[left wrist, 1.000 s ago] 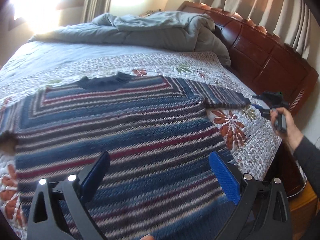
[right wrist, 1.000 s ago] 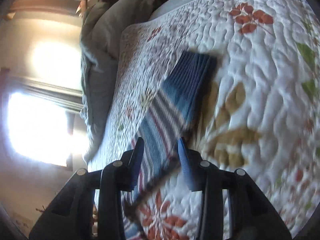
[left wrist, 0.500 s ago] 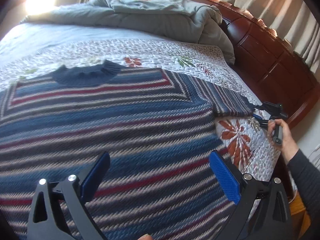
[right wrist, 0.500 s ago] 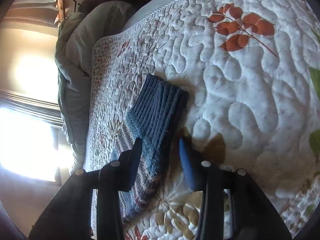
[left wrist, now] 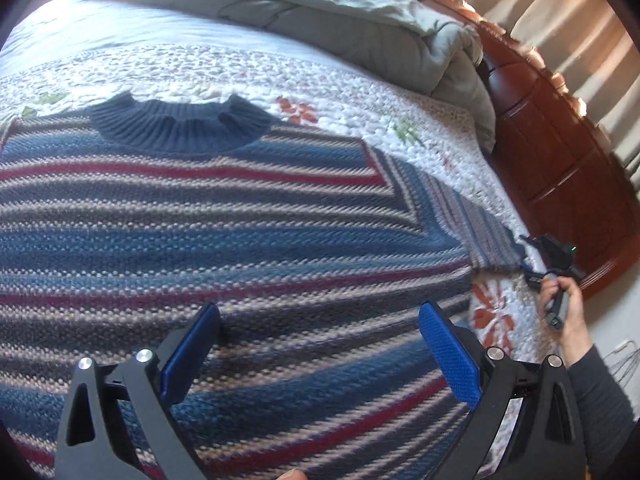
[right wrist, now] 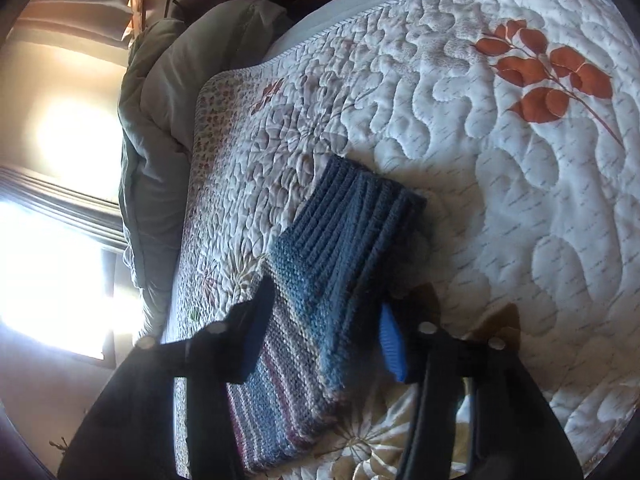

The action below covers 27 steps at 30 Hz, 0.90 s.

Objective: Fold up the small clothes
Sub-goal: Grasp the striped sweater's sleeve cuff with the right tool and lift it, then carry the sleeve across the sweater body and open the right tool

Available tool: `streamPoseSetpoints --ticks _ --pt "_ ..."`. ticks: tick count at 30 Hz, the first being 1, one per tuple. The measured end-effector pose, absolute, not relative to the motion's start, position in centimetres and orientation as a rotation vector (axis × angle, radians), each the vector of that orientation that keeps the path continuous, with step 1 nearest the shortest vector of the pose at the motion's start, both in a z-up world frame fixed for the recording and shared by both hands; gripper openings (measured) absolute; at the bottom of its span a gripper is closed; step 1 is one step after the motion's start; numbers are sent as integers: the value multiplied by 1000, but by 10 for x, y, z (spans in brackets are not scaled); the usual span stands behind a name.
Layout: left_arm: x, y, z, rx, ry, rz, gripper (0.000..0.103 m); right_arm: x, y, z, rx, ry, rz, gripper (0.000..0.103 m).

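Two grippers work one garment: at the bottom of the left wrist view, the left gripper (left wrist: 320, 350) hovers with its blue-padded jaws spread wide and holding nothing, just above the striped blue, maroon and cream knitted sweater (left wrist: 224, 248) that lies flat on the white floral quilted bedspread (left wrist: 360, 116), its dark navy ribbed collar (left wrist: 180, 128) toward the top of the frame. At the right edge of that view the right gripper (left wrist: 536, 256) sits at the end of the sleeve. In the right wrist view its jaws stand apart, astride the sleeve with its blue ribbed cuff (right wrist: 352, 216), not clenched on it. Farther off, a grey bunched duvet (left wrist: 360, 20) lies against the reddish wooden headboard (left wrist: 560, 152). The fold seems only starting, at the sleeve stage; the next move likely calls for closing on the cuff and carrying it inward across the sweater's body.
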<state>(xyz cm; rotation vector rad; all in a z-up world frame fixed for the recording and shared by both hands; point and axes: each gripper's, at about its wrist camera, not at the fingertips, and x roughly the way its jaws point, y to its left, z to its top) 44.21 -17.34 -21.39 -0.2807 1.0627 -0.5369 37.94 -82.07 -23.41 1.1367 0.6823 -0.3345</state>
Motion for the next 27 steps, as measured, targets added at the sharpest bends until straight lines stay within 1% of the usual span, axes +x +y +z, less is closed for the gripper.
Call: streamPoseSetpoints --ticks 1,2,3,4,11,20,27 --pt "443 -174 -215 -270 1064 -537 99 381 -820 -234 1133 687 -328 25" --pt "444 -175 -216 -258 1062 -539 99 383 -818 -233 1122 696 -324 20" --pt "446 -176 -217 -241 1062 -537 99 386 -815 -228 1096 698 -322 13" --pt "447 -177 -218 -231 1063 -536 99 386 -810 -223 1071 693 -319 10" --pt "447 -164 -203 -271 1037 -535 99 405 -756 -169 860 678 -249 8" --pt "434 -132 -197 -277 1035 -494 99 437 -638 -86 566 662 -94 8" --pt "411 -88 -179 -289 992 -455 99 452 -549 -45 390 660 14 8"
